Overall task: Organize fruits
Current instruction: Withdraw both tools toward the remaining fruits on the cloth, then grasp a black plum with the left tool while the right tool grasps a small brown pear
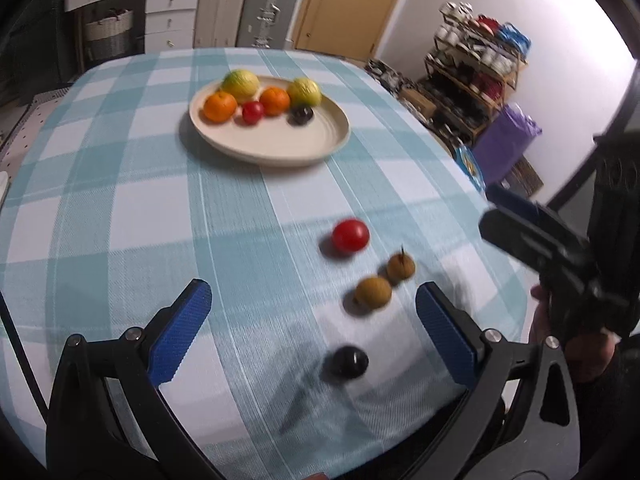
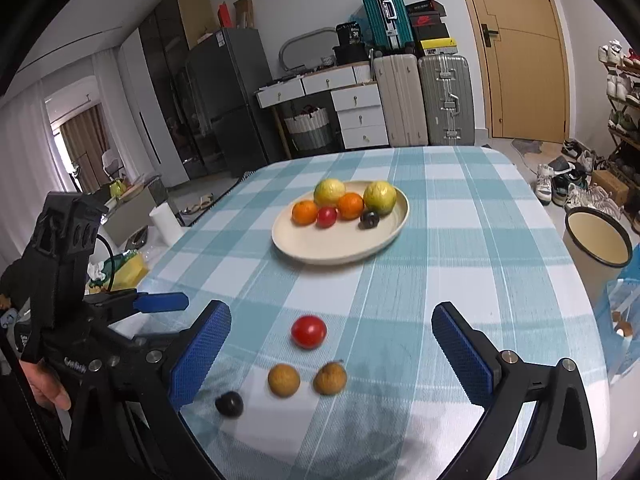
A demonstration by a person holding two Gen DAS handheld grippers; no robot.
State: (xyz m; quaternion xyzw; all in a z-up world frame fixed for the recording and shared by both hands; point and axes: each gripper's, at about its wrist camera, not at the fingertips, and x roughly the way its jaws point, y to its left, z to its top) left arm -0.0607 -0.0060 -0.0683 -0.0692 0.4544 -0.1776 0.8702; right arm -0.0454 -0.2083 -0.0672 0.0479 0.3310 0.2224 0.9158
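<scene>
A cream plate [image 1: 280, 156] [image 2: 332, 256] at mid-table holds two yellow-green fruits, two oranges, a small red fruit and a dark one. Nearer the front edge lie a red fruit [image 1: 350, 235] [image 2: 308, 332], two brown fruits [image 1: 373, 292] [image 2: 283, 380] and a dark fruit [image 1: 350, 361] [image 2: 229, 404], all loose on the cloth. My left gripper [image 1: 312, 296] hangs open above the brown and dark fruits, touching none. My right gripper [image 2: 331, 314] is open too, with the red fruit and both brown ones seen between its fingers, and it holds nothing.
A blue-and-white checked cloth [image 1: 120, 200] covers the table. Each view shows the other gripper at its side, held by a hand [image 2: 48, 392]. A bucket [image 2: 598, 240] and shoes stand on the floor to the right, with suitcases and drawers beyond the far edge.
</scene>
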